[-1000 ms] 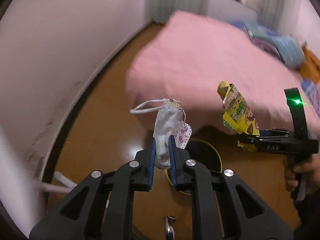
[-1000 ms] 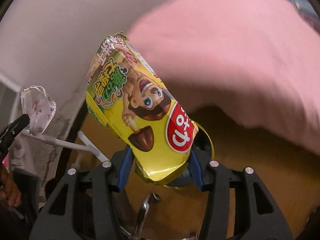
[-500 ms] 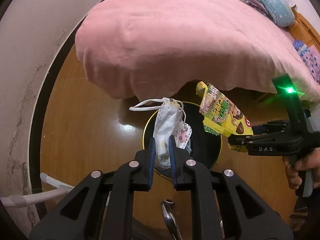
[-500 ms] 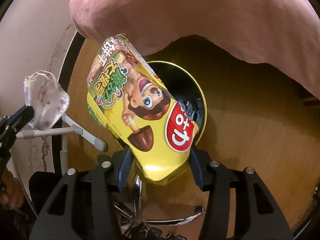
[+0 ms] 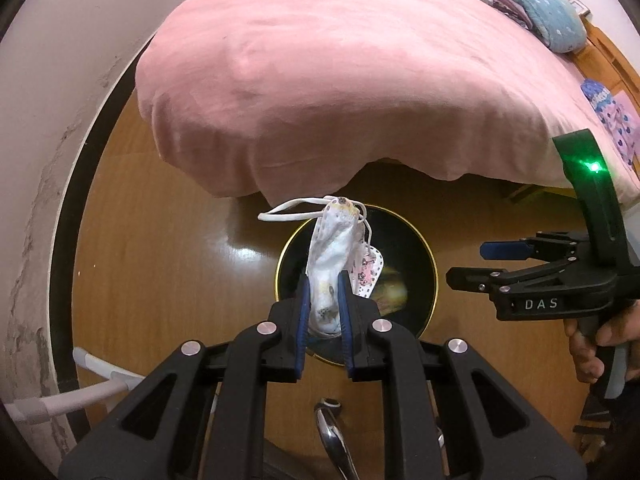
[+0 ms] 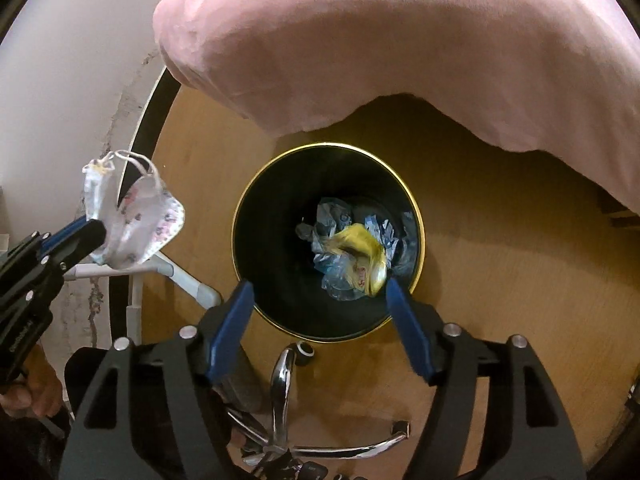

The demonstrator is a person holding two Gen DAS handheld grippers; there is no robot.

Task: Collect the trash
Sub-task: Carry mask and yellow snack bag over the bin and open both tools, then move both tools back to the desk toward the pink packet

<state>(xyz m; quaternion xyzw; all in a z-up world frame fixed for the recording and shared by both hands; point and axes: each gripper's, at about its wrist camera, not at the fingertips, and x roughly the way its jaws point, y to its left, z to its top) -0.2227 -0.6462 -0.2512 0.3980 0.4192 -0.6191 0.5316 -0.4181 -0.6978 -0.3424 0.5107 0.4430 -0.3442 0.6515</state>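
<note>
Wrapper [image 6: 362,258] lay in the bin [image 6: 256,196], my right fingers [image 6: 408,332] spread empty; my left fingers [image 5: 345,312] pinched the masks [image 5: 332,264] over it for dropping.

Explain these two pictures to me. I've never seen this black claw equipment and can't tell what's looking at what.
No robot here: a person holds a two-finger claw in each hand, each carrying a forward-looking fisheye camera. One picture looks along the left hand-held gripper, shut on used face masks above the black bin. The other looks along the right hand-held gripper, open and empty, down into that bin, where a blurred yellow snack wrapper lies on crumpled trash. The bin stands on the wooden floor beside a pink-covered bed.
</note>
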